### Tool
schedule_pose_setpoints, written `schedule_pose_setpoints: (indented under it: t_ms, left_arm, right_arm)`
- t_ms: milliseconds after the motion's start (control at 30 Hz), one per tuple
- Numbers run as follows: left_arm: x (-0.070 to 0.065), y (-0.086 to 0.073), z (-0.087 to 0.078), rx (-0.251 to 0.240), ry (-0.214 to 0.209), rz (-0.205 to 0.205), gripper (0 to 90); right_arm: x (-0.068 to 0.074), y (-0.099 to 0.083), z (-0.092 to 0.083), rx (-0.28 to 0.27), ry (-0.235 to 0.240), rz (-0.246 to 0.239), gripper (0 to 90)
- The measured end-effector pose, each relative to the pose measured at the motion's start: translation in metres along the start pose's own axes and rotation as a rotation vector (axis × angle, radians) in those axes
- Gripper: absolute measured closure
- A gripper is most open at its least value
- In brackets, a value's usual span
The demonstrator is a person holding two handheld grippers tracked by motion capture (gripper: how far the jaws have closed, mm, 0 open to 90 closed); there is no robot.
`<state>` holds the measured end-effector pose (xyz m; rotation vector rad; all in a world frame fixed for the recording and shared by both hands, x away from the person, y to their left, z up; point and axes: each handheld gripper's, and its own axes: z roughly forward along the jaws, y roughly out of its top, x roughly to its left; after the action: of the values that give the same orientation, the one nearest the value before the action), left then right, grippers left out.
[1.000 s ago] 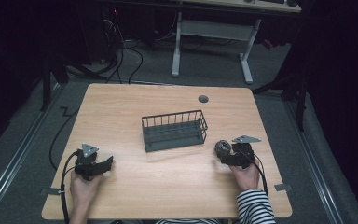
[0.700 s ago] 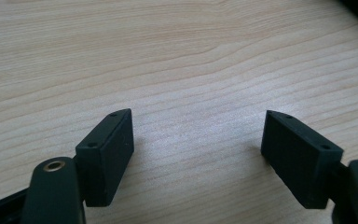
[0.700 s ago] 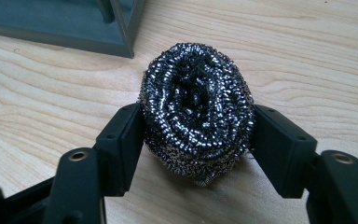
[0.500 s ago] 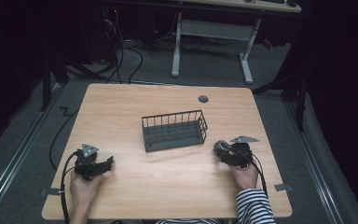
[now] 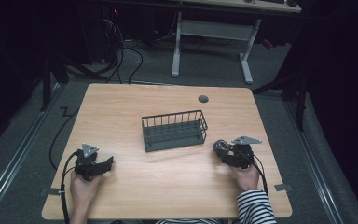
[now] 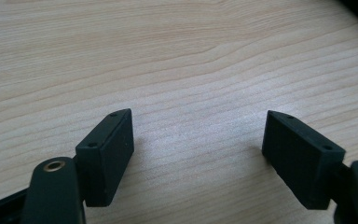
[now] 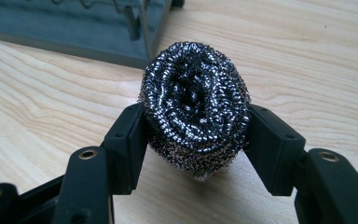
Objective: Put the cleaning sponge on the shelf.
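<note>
A steel wool scourer [image 7: 196, 119] sits squeezed between the jaws of my right gripper [image 7: 196, 140], just over the wooden table. From the high view the scourer [image 5: 220, 147] shows at the tip of the right gripper [image 5: 223, 151], close to the right end of a dark wire basket [image 5: 173, 130] at the table's middle. The basket's corner [image 7: 98, 28] lies just beyond the scourer. My left gripper [image 5: 106, 164] rests near the front left of the table, open, with bare wood between its jaws [image 6: 196, 140].
A round grey cable grommet [image 5: 203, 99] is set in the tabletop [image 5: 168, 186] behind the basket. Cables trail from both grippers toward the front edge. A desk frame [image 5: 212, 32] stands on the floor beyond the table.
The right gripper with the scourer has shifted slightly; the left gripper stays where it was.
</note>
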<state>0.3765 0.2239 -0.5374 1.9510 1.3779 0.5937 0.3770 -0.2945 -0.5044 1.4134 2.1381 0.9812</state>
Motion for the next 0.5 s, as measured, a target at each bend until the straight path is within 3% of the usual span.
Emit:
schedule_pose_setpoints:
  t_ms: [500]
  left_arm:
    - [0.0,0.0,0.0,0.0,0.0,0.0,25.4]
  right_arm:
    - [0.009,0.016,-0.03,-0.056,0.074,-0.039,43.0]
